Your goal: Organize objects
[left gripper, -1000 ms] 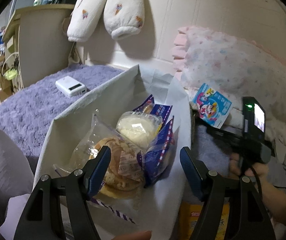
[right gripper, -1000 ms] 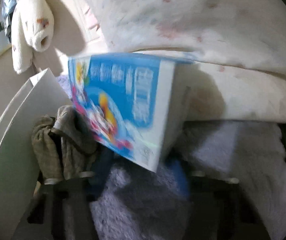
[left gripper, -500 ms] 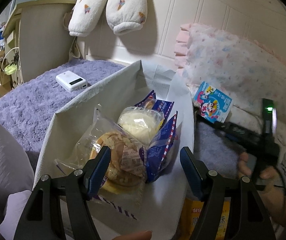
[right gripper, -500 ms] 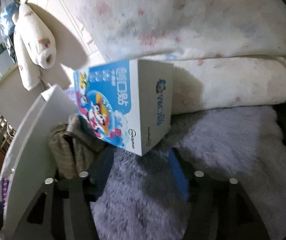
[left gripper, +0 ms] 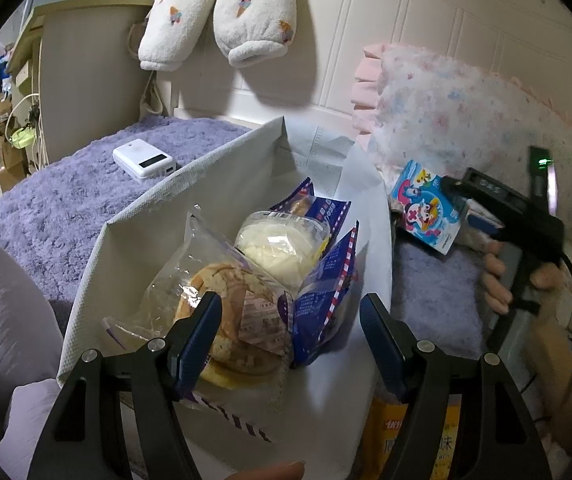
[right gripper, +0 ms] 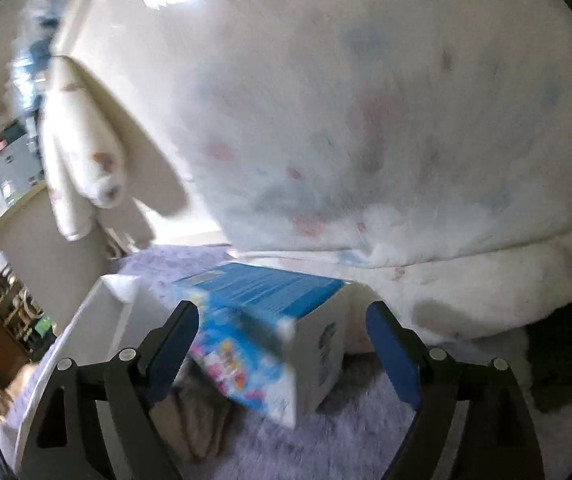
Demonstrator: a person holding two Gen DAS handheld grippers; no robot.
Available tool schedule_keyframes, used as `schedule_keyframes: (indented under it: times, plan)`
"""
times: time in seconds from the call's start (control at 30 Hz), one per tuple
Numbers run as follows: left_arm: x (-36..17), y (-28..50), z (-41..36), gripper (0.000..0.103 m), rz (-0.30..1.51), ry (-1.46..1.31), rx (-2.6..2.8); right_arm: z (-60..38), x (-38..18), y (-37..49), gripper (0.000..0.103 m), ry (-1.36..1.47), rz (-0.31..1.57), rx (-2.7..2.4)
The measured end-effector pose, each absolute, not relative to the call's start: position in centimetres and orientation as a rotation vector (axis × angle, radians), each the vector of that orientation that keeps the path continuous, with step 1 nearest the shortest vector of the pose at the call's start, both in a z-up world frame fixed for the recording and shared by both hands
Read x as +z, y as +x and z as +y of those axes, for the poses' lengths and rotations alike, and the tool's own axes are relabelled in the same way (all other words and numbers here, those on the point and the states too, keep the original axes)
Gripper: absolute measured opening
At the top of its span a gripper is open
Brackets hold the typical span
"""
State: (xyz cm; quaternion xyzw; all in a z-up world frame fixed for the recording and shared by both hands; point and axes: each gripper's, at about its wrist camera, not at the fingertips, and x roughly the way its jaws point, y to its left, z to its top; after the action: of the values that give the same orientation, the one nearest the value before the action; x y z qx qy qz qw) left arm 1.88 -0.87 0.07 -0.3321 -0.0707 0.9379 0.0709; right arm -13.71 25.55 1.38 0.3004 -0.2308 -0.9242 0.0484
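A white fabric bin [left gripper: 189, 200] on the purple bed holds wrapped pastries [left gripper: 229, 312], a white bun [left gripper: 281, 248] and blue snack packs [left gripper: 322, 300]. My left gripper [left gripper: 290, 336] is open just above the bin's near side. A blue cartoon box [right gripper: 269, 336] stands on the blanket right of the bin, against the pillow; it also shows in the left wrist view [left gripper: 426, 212]. My right gripper [right gripper: 281, 352] is open, its fingers on either side of the box, not touching. In the left wrist view the right gripper [left gripper: 462, 204] reaches the box.
A flowery pillow [left gripper: 466, 108] lies behind the box. A white power bank [left gripper: 143, 158] lies on the purple blanket [left gripper: 45, 216]. A yellow package [left gripper: 418, 436] sits by the bin's near right corner. White sleeves [left gripper: 221, 12] hang on the wall. A brownish cloth [right gripper: 201, 420] lies beside the bin.
My right gripper has moved forward and tilted up, so the blue box now sits between its open fingers. The left gripper has stayed over the bin.
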Motion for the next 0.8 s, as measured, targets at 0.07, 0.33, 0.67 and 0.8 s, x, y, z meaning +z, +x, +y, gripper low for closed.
schedule_keyframes:
  times: [0.07,0.33,0.67,0.8]
  plan:
    - [0.0,1.8,-0.8,0.071,-0.209,-1.0,2.823,26.7,-0.2,-14.6,0.086,0.944,-0.821,-2.68]
    - [0.1,2.0,-1.3,0.071,-0.229,-0.997,2.824,25.6,1.7,-13.1,0.088,0.912,-0.696,-2.094]
    - [0.1,2.0,-1.0,0.071,-0.204,-0.994,2.819,23.1,4.8,-10.0,0.087,1.031,-0.426,-2.51]
    - [0.1,2.1,-1.0,0.071,-0.201,-0.993,2.819,23.9,1.0,-11.3,0.087,1.197,-0.637,-2.336]
